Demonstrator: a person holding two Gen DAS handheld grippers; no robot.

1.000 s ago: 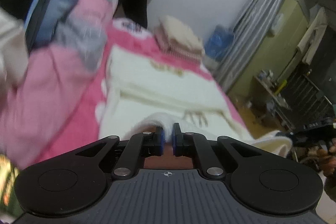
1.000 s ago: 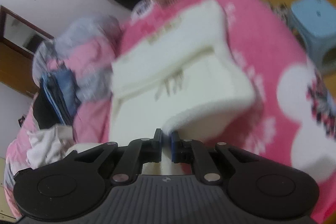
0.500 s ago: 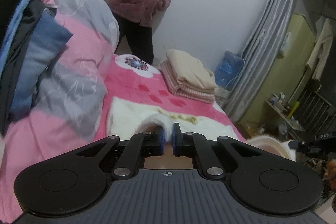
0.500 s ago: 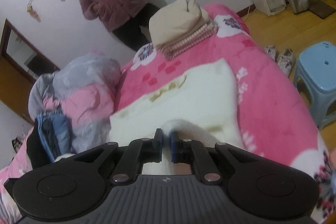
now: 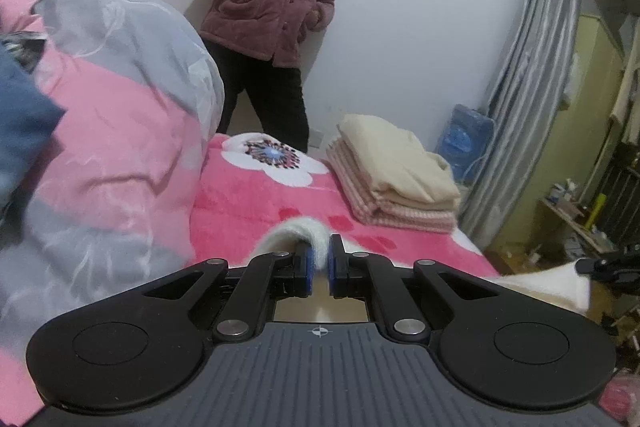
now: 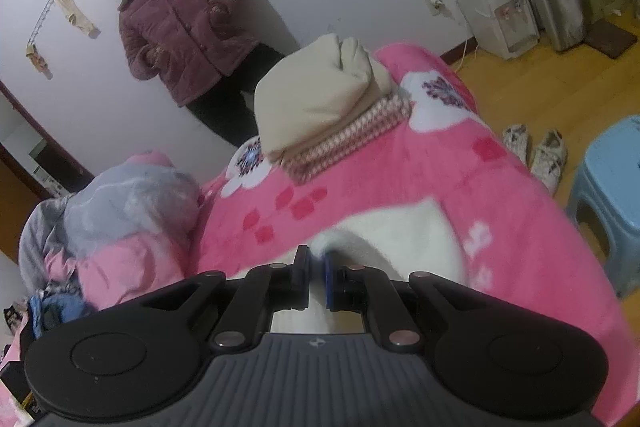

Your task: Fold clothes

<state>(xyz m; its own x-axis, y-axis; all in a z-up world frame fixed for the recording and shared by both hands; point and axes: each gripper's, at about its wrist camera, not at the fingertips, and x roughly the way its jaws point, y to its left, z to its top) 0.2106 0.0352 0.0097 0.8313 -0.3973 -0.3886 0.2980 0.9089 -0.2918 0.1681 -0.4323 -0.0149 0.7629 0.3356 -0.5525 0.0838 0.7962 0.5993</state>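
Your left gripper (image 5: 319,261) and right gripper (image 6: 316,277) each pinch the white fleece garment (image 6: 400,239), lifted above the near end of the pink bed (image 6: 400,167). A slipped corner would ruin your fold. The folded stack (image 5: 396,175) sits far right; the crumpled quilt (image 5: 120,147) crowds your left.

Pink bed (image 5: 256,199), folded stack (image 5: 394,171) atop.
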